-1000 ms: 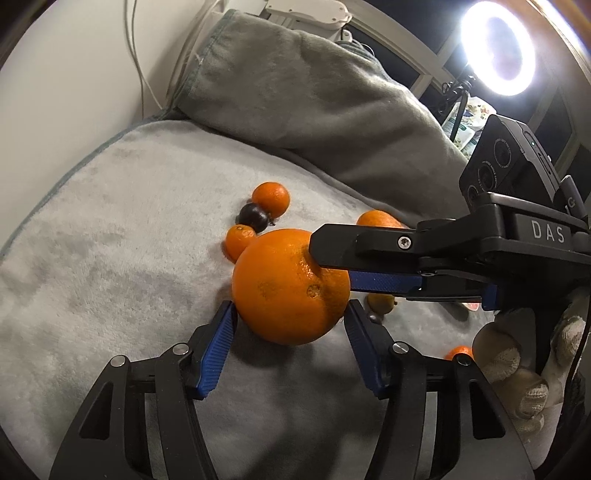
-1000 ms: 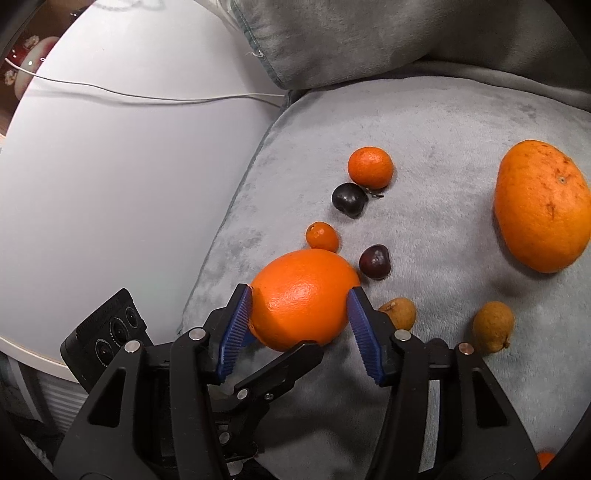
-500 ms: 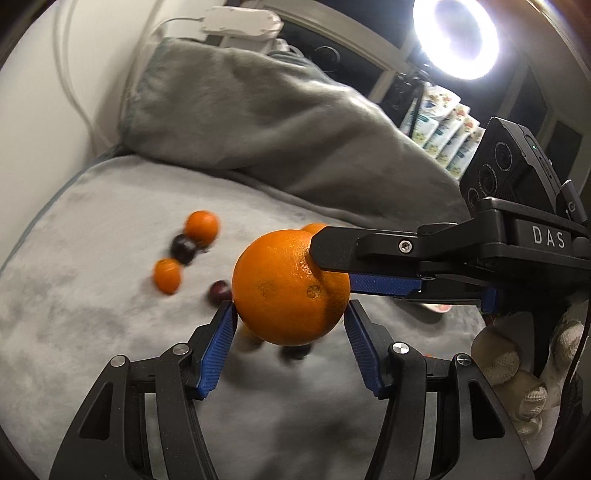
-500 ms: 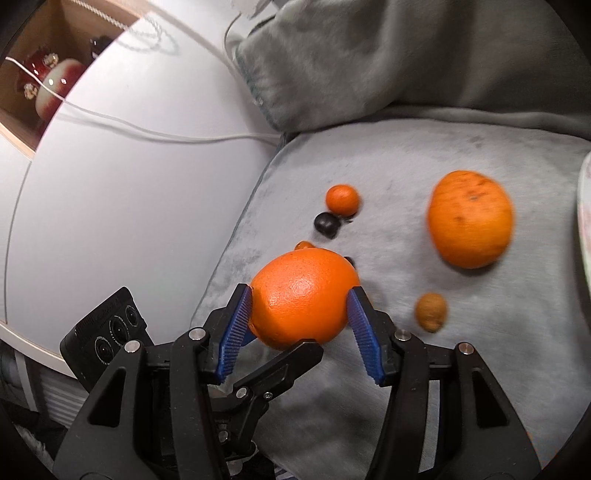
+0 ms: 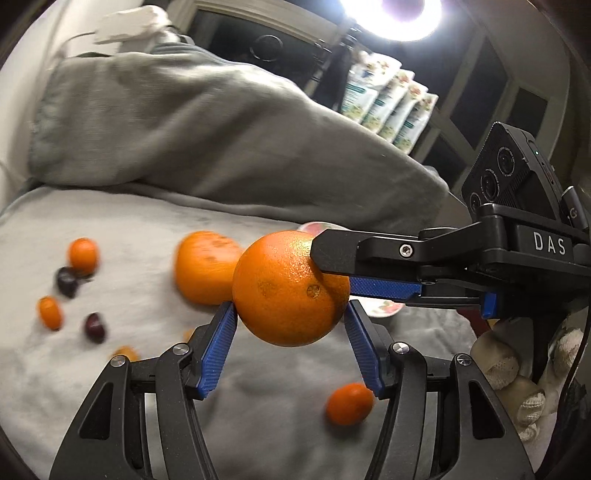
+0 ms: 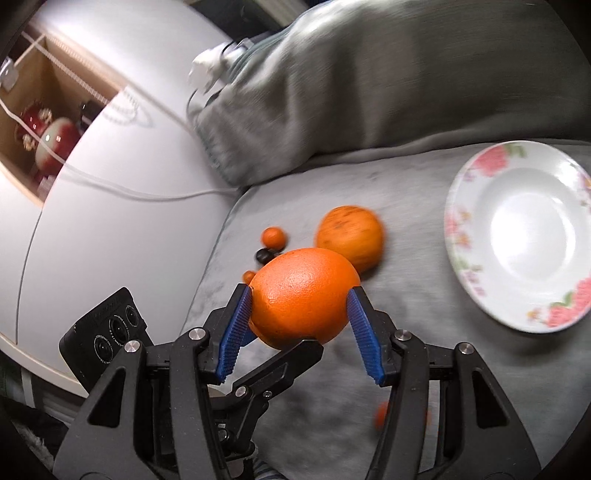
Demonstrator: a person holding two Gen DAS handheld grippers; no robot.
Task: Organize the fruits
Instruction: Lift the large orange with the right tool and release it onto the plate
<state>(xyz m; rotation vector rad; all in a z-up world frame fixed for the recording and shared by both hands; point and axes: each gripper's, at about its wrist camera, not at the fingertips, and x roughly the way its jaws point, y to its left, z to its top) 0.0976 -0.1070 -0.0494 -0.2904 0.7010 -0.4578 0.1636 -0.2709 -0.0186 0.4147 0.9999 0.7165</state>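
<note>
A large orange (image 5: 290, 288) hangs above the grey blanket, gripped from two sides at once. My left gripper (image 5: 290, 306) is shut on it, blue pads pressing its lower flanks. My right gripper (image 6: 299, 293) is shut on the same orange (image 6: 303, 295); its black finger (image 5: 369, 251) reaches in from the right in the left wrist view. A second large orange (image 6: 349, 243) lies on the blanket just behind. Small tangerines (image 5: 83, 254) and dark plums (image 5: 67, 282) are scattered to the left. An empty white plate (image 6: 517, 243) with pink flowers sits at the right.
A heaped grey blanket (image 5: 184, 129) rises behind the fruit. A white tabletop (image 6: 110, 229) with a cable borders the left edge. One tangerine (image 5: 349, 402) lies under the grippers. A gloved hand (image 5: 517, 369) holds the right gripper. A ring light (image 5: 406, 14) glares above.
Both grippers have lifted the orange off the blanket and carried it to the right. The plate has come into the right wrist view, and the loose fruit has slid left and down.
</note>
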